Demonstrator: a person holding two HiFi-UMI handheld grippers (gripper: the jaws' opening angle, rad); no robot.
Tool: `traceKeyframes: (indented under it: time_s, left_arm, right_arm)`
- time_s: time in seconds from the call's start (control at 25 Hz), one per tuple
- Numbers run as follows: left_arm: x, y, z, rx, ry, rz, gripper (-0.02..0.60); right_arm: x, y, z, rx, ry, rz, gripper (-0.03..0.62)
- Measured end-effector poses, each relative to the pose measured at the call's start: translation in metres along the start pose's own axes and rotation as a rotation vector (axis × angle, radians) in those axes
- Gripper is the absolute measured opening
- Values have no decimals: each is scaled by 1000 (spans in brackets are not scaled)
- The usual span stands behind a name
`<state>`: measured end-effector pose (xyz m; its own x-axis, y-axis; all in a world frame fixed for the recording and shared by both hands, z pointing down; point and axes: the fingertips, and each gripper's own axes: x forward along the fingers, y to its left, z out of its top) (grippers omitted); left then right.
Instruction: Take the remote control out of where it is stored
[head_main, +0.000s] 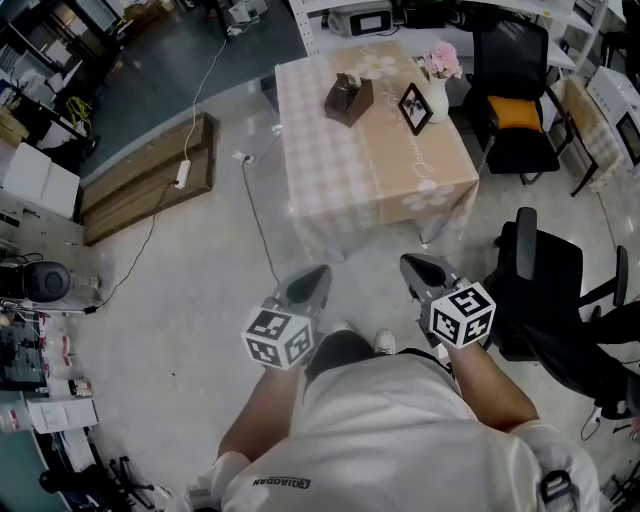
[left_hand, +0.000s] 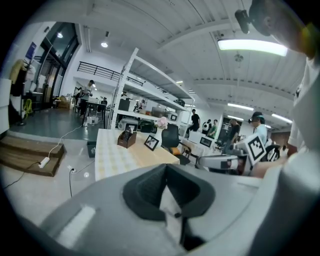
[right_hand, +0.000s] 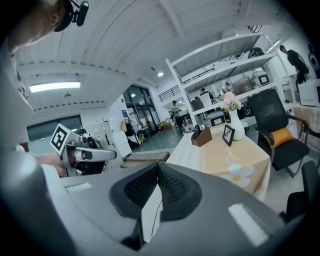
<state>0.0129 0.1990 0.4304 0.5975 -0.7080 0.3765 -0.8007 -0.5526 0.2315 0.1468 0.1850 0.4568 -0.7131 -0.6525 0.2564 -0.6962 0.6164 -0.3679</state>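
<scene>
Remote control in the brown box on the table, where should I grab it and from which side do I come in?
Grip the top end of the remote control, which pokes up out of the brown box, coming from above. It seems to stand upright inside, and the box walls cover its lower part. Finer detail is too small to see.

Matt checked tablecloth, dark wooden box, smooth white vase, smooth pale floor, brown wooden platform

Lab-like office hall: metal shelving, office chairs, floor cables.
</scene>
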Motion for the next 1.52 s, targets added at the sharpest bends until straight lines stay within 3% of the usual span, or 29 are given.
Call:
traceKeyframes:
  time_s: [0.32,0.72,1.52]
  left_arm:
    - [20,20,10,-11,-1,3,5]
    - [60,75,32,-18,-2,-12,5]
    - [141,225,107,16,47,-116,5]
  right_arm:
    - [24,-18,10,-2,12,5,5]
    - [84,-45,34,-21,34,-2,5]
    - [237,-86,99,-13,62,-108,5]
